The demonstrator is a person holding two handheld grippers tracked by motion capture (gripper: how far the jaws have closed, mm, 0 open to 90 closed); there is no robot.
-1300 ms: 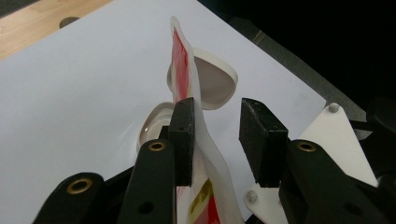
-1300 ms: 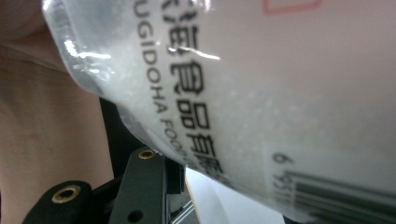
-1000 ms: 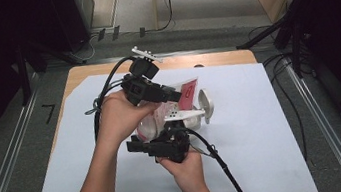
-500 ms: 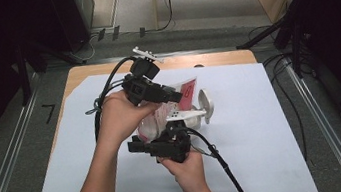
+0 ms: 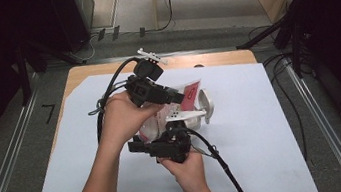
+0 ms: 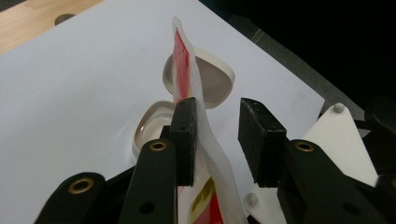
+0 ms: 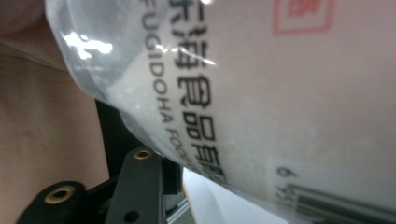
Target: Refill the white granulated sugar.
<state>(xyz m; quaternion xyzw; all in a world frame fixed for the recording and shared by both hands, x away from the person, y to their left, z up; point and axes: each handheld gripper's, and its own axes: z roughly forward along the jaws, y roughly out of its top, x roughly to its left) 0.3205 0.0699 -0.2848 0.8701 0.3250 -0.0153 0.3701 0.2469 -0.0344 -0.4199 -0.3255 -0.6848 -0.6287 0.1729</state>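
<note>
Bench (image 5: 264, 128) first: its white sheet carries everything, and your work sits just above its middle. You hold a plastic bag (image 5: 164, 119) of white powder off the sheet between both grippers, its red-printed top edge pointing toward 2 o'clock.

Your left gripper (image 5: 178, 96) comes in from 10 o'clock at the top of the bag. In the left gripper view its jaws stand apart: the bag's edge (image 6: 201, 126) lies against the left jaw's pad, and there is a clear gap to the right one, so it is not pinching anything yet. Your right gripper (image 5: 165, 144) is at 6 o'clock under the bag. The right gripper view has the bag's printed face (image 7: 261, 93) pressed close over the lens, with one jaw visible at the bottom, so you cannot tell whether those jaws are clamped on the bag or merely beside it.

Beyond the bag, toward 3 o'clock, sit two small white pieces on the sheet: a round cup (image 6: 152, 130) and, just behind it, a tilted lid (image 6: 210, 81).

As for progress, the bag looks lifted and brought near the cup, which appears empty. No powder shows outside the bag. What seems left: close the left jaws on the top edge, open or tip the bag, and get powder into the cup.
</note>
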